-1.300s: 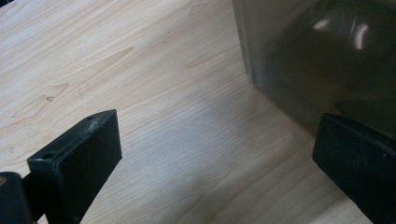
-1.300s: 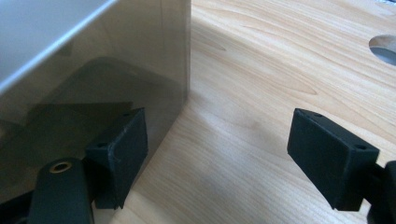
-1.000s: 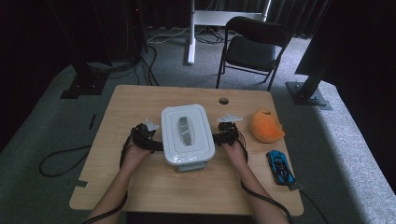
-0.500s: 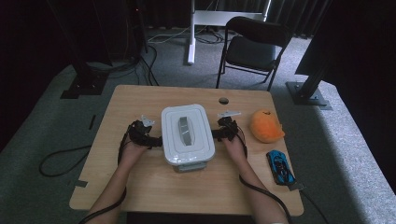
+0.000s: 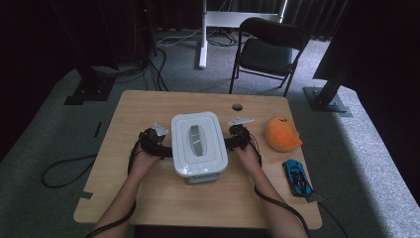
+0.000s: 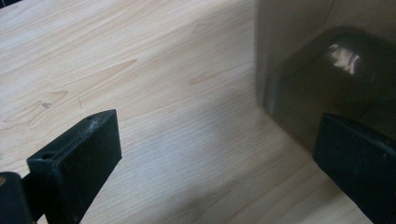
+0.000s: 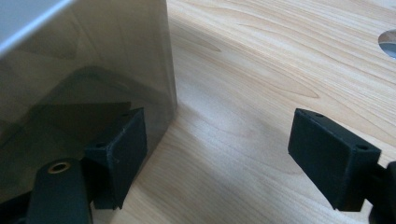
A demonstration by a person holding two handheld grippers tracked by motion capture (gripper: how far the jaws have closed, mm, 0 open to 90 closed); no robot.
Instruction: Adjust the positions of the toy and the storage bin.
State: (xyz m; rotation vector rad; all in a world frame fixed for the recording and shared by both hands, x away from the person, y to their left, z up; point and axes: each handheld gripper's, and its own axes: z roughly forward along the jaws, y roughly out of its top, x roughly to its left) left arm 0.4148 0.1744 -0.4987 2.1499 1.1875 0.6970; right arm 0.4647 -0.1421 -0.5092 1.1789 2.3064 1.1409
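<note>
A white lidded container [image 5: 198,144] stands in the middle of the wooden table [image 5: 148,106]. My left gripper [image 5: 166,150] lies low at its left side and my right gripper [image 5: 229,144] at its right side. In the left gripper view the left gripper [image 6: 217,163] is open over bare wood, with the container's wall [image 6: 317,70] close behind one jaw. In the right gripper view the right gripper [image 7: 224,154] is open too; its jaws have just been closing a little, with only table between them. One jaw sits against the container's corner [image 7: 84,70].
An orange plush toy [image 5: 281,134] lies right of the right hand, and a blue toy car [image 5: 297,177] sits near the table's right front edge. A cable hole [image 5: 237,107] is behind the container. A black chair [image 5: 270,49] stands beyond the table.
</note>
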